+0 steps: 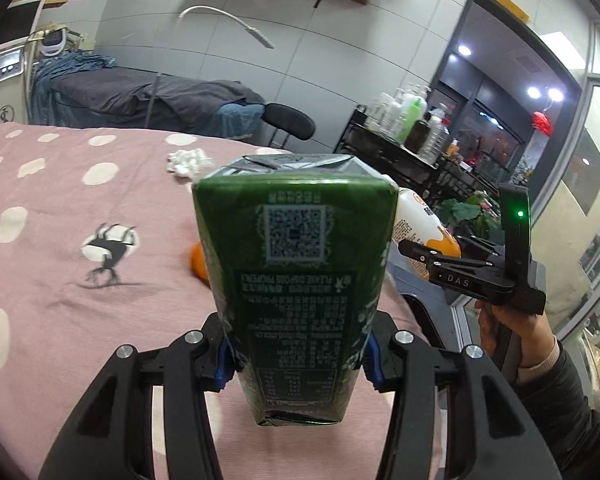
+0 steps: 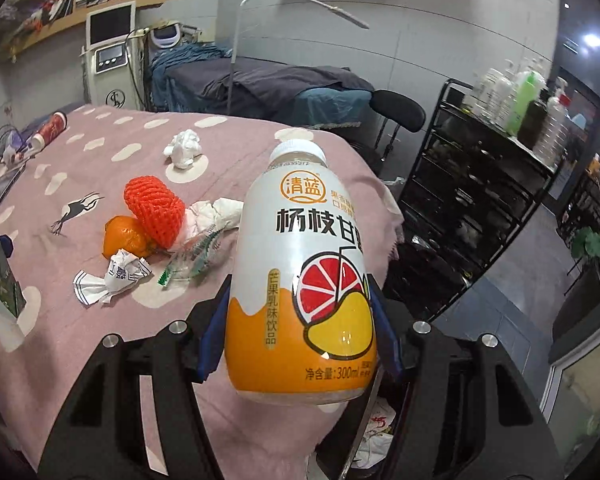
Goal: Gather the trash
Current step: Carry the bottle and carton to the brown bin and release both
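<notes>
My left gripper [image 1: 296, 364] is shut on a green drink carton [image 1: 292, 280] and holds it above the pink spotted bedcover [image 1: 60, 280]. My right gripper [image 2: 300, 336] is shut on a white and orange drink bottle [image 2: 300, 280], held over the bed's right edge; that bottle also shows in the left wrist view [image 1: 420, 220]. On the cover lie an orange [image 2: 124, 238], a red foam fruit net [image 2: 154, 212], crumpled paper wrappers [image 2: 112, 280], a clear plastic wrapper [image 2: 196, 258] and white tissue wads [image 2: 184, 148].
A bin with a bag [image 2: 376, 436] sits below the bed edge under my right gripper. A black trolley with bottles [image 2: 500, 152] stands to the right. A black stool [image 2: 400, 112] and a massage bed [image 2: 260, 80] are behind. A red can [image 2: 52, 126] lies far left.
</notes>
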Demonstrator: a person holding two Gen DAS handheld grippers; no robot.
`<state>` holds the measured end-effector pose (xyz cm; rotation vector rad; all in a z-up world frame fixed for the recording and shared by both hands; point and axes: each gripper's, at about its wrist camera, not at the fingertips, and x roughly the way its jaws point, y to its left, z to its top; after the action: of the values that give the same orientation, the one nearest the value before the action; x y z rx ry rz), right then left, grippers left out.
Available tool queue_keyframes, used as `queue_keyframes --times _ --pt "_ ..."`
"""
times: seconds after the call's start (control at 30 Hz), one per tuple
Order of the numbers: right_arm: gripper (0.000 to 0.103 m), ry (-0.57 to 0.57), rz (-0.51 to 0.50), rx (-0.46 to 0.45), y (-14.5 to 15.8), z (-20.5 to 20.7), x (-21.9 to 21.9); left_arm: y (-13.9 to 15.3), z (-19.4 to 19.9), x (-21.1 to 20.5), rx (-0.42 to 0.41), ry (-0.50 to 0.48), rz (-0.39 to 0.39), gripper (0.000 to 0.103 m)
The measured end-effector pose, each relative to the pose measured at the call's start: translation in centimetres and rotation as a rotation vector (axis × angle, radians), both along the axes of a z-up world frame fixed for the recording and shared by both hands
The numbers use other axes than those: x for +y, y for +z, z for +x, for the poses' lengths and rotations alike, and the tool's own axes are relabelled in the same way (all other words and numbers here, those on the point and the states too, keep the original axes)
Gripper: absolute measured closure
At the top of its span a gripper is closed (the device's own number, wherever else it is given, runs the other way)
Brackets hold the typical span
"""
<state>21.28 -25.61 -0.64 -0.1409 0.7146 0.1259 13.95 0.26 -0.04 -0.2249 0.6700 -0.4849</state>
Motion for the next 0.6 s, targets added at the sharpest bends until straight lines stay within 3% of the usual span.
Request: queue_keyframes --times 0.17,0.43,0.6 --pt "0.041 -0.143 0.041 0.001 -1.6 -3.5 -4.2 -0.3 -0.6 -3.6 0.005 -0.084 -0.028 0.055" --pt "0.041 -0.381 0.125 0.162 -9.3 -5.7 -11.8 -0.3 -0.8 -8.8 0.018 -0.218 -0.045 0.055" --pt "0.041 -0.456 0.158 0.275 -14.6 -5.4 -15.1 -0.5 -0.8 -12.3 0.030 -0.286 -0.035 0.055"
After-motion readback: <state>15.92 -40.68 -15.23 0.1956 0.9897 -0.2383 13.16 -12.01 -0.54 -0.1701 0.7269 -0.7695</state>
